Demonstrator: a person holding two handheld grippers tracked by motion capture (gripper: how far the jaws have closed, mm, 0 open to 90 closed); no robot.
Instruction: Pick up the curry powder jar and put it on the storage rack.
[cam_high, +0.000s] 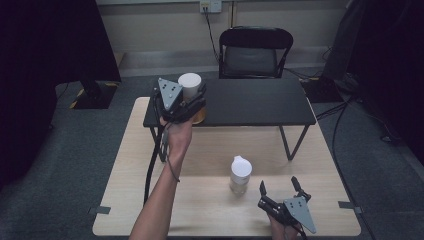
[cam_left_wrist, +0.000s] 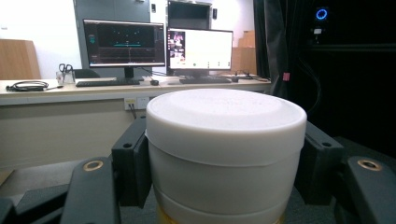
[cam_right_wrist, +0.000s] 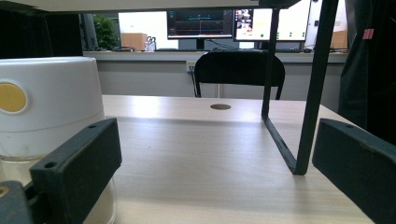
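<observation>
On the left, the left tool is clamped on a white-lidded jar, jaws pressing both sides of its wide lid, and the left gripper view shows that lid snug between the two black pads with a strip of amber base below. The jar sits at the near left corner of the black raised shelf, which stands on the pale wooden worktop. Moving right, near the middle of the worktop stands a second container, a clear bottle with a white cap, upright and untouched. In the right gripper view that bottle looms just left of the jaws, a yellow dot on its cap. Further right, the right tool rests low on the near right of the worktop, jaws spread wide with nothing between them, just beside the bottle but apart from it. The shelf's black leg stands between that tool and the far side. Beyond the shelf sits a black folding chair.

The count: two tools, two containers, one shelf, one chair, and two monitors on the far desk.
</observation>
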